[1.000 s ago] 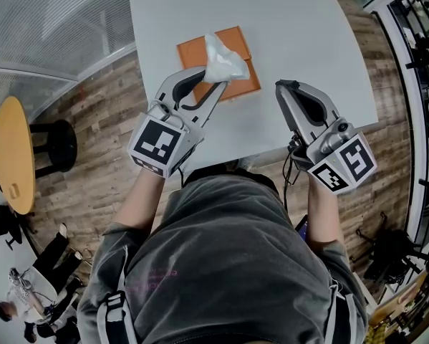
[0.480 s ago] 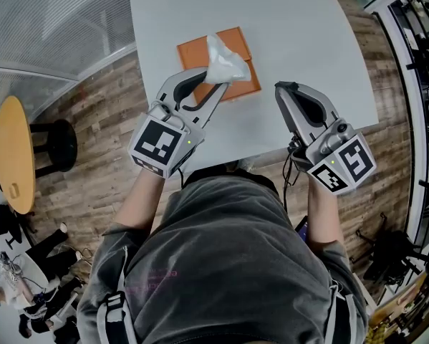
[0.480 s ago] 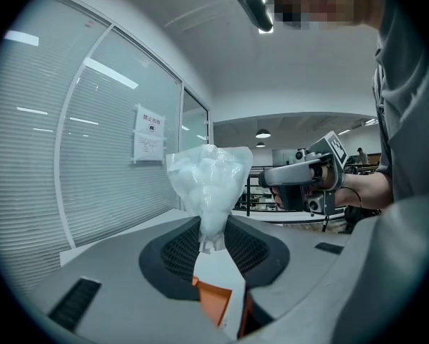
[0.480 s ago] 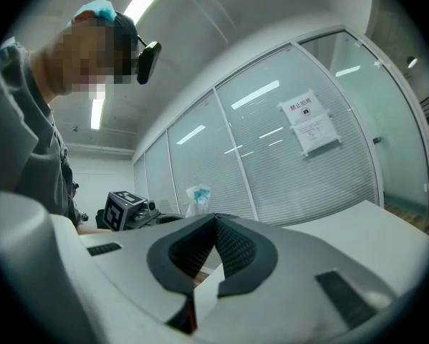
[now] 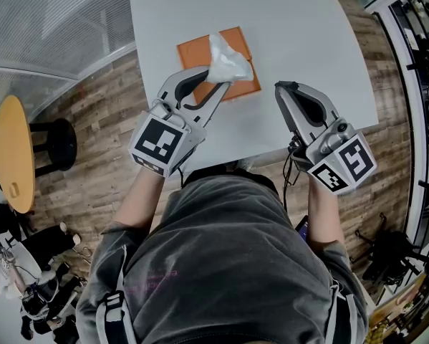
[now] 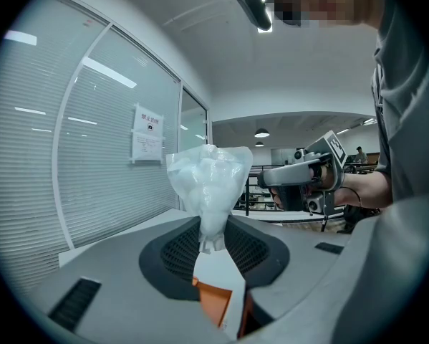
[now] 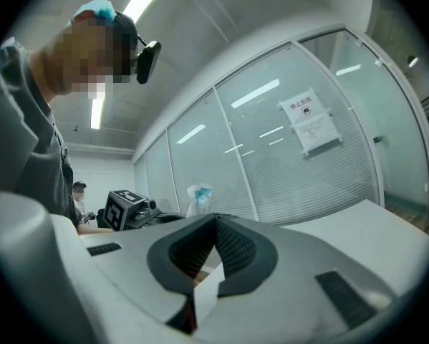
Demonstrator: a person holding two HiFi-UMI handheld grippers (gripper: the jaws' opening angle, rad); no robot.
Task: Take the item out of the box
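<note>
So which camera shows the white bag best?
The left gripper view: the bag fills the middle, pinched in the left gripper. The head view shows it from above, over the orange box. The right gripper view shows it tiny and far off.

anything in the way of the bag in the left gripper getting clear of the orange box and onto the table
Nothing visible. The left gripper is shut on the white bag over the orange box. The grey table shows nothing else on it, and the right gripper stands apart to the right.
</note>
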